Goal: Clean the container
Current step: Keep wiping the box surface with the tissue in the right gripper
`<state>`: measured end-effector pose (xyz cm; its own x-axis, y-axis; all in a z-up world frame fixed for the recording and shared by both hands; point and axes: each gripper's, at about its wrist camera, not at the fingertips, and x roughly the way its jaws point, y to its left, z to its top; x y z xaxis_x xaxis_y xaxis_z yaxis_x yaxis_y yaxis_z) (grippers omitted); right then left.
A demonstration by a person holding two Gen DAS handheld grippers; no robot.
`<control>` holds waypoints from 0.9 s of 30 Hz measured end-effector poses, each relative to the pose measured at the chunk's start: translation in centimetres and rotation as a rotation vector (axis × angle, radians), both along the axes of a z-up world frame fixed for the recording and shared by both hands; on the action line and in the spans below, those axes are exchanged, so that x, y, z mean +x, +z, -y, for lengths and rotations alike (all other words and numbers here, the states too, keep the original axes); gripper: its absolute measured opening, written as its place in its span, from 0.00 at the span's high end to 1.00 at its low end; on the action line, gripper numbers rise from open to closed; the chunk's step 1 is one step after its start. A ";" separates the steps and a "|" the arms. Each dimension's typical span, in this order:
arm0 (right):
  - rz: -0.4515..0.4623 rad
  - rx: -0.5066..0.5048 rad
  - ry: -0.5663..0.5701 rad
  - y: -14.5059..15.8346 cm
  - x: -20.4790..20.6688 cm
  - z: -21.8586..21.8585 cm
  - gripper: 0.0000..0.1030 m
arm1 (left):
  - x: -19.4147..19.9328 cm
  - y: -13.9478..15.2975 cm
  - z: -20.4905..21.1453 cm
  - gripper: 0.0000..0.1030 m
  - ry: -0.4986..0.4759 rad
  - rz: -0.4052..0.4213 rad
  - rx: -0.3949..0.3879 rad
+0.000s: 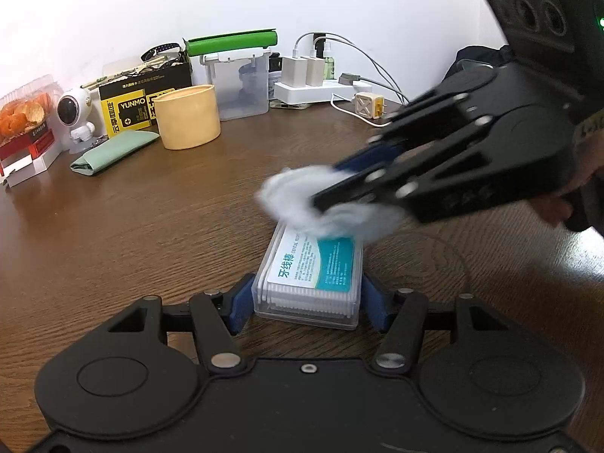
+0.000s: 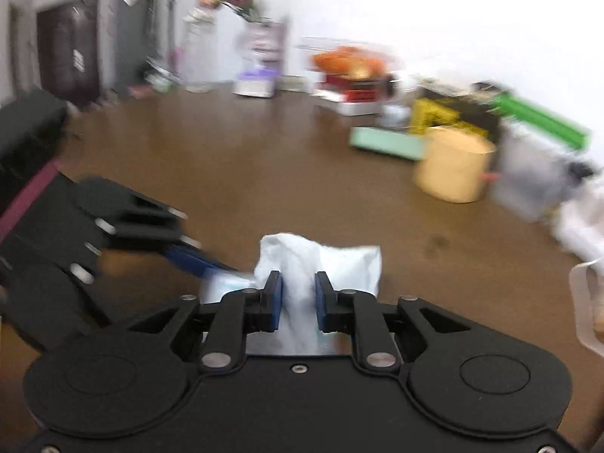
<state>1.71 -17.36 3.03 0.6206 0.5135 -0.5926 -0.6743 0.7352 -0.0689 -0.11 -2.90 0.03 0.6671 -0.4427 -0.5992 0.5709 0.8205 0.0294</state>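
Note:
A clear plastic container [image 1: 311, 275] of white floss picks with a teal and white label lies flat on the brown wooden table. My left gripper [image 1: 307, 298] is shut on its two long sides near the front end. From the right, my right gripper [image 1: 332, 188] comes in over the far end of the container, shut on a crumpled white tissue [image 1: 302, 204] that rests on the lid. In the right wrist view the tissue [image 2: 302, 264] is pinched between the blue pads, and the container [image 2: 222, 287] shows only as a blurred teal edge beneath it.
Along the wall stand a yellow cup [image 1: 187, 115], a folded green cloth [image 1: 115, 151], a yellow and black box [image 1: 132, 107], a clear bin with a green lid [image 1: 241, 83], a power strip with chargers [image 1: 317, 83] and a white astronaut figure [image 1: 73, 117].

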 end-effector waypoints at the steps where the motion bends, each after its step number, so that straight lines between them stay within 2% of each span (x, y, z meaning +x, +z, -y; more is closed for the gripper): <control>1: -0.014 0.005 0.007 0.2 -0.4 0.5 0.82 | 0.1 0.0 -0.1 0.43 -0.001 -0.004 -0.005; 5: -0.058 0.031 0.166 0.7 -2.7 -1.2 0.82 | 0.0 0.0 0.1 0.42 -0.004 0.002 0.003; 6: -0.044 0.030 0.170 0.7 -2.7 -1.8 0.82 | -0.1 0.0 0.1 0.42 -0.004 0.004 0.005; 8: -0.012 0.027 0.168 0.7 -2.6 -2.9 0.82 | -0.1 0.0 0.1 0.42 -0.004 0.006 0.007; 10: 0.009 0.005 0.111 0.4 -1.4 -3.0 0.82 | -0.1 0.0 0.1 0.42 -0.004 0.004 0.005; 12: 0.020 -0.021 0.028 -0.1 -0.3 -1.8 0.82 | -0.1 0.0 0.1 0.42 -0.004 0.003 0.003; 14: 0.001 -0.013 -0.004 -0.1 -0.2 -0.1 0.82 | -0.1 0.0 0.0 0.42 -0.004 0.002 0.003; 17: -0.050 0.022 0.067 0.2 -1.6 0.7 0.83 | 0.0 0.1 0.0 0.43 -0.004 0.002 0.003; 19: -0.083 0.057 0.151 0.3 -2.3 -0.2 0.83 | 0.2 0.1 -0.1 0.42 -0.004 0.003 0.005; 21: -0.073 0.062 0.190 0.4 -2.2 -1.9 0.82 | 0.2 0.1 0.0 0.42 -0.004 0.004 0.007; 24: -0.020 -0.012 0.127 0.0 -0.7 -2.8 0.82 | 0.2 0.0 0.0 0.42 -0.004 0.004 0.007; 27: -0.015 -0.036 0.019 -0.1 0.3 -0.4 0.82 | 0.2 0.0 0.0 0.42 -0.003 0.003 0.006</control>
<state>2.01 -17.00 2.92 0.6019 0.5039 -0.6196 -0.6896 0.7192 -0.0849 0.07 -2.91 0.04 0.6671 -0.4416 -0.5999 0.5736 0.8183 0.0355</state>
